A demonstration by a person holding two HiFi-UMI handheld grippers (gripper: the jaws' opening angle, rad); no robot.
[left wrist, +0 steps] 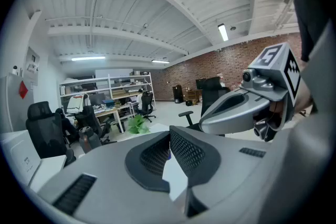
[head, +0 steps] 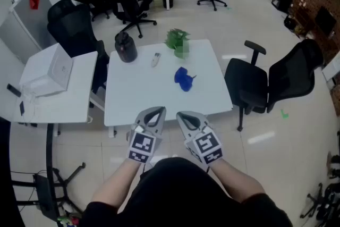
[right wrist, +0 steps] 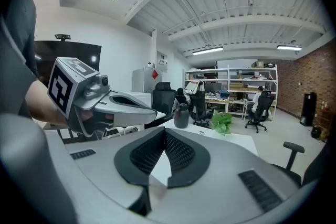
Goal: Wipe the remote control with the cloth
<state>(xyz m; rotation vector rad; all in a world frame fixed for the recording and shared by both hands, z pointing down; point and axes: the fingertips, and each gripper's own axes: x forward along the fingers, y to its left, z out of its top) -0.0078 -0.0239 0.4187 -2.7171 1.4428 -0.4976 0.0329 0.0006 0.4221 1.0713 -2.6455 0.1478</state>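
Waiting ahead of the cloth (head: 183, 78) pickup.
Head view: hovering left gripper (head: 154, 111), right gripper (head: 187, 116) off the bench (head: 138, 94) edge, facing remote control (head: 155, 59) just left of the plant (head: 177, 40), cloth before it. Gripper views: showing jaws pressed together, empty; next, likely opening over cloth.

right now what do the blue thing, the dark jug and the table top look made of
Blue cloth: soft matte fabric; it lies crumpled in folds.
Dark jug: probably plastic or coated metal, going by its smooth dark wall; too small to tell which.
Table top: likely white laminate or painted board; it looks flat, even and smooth.
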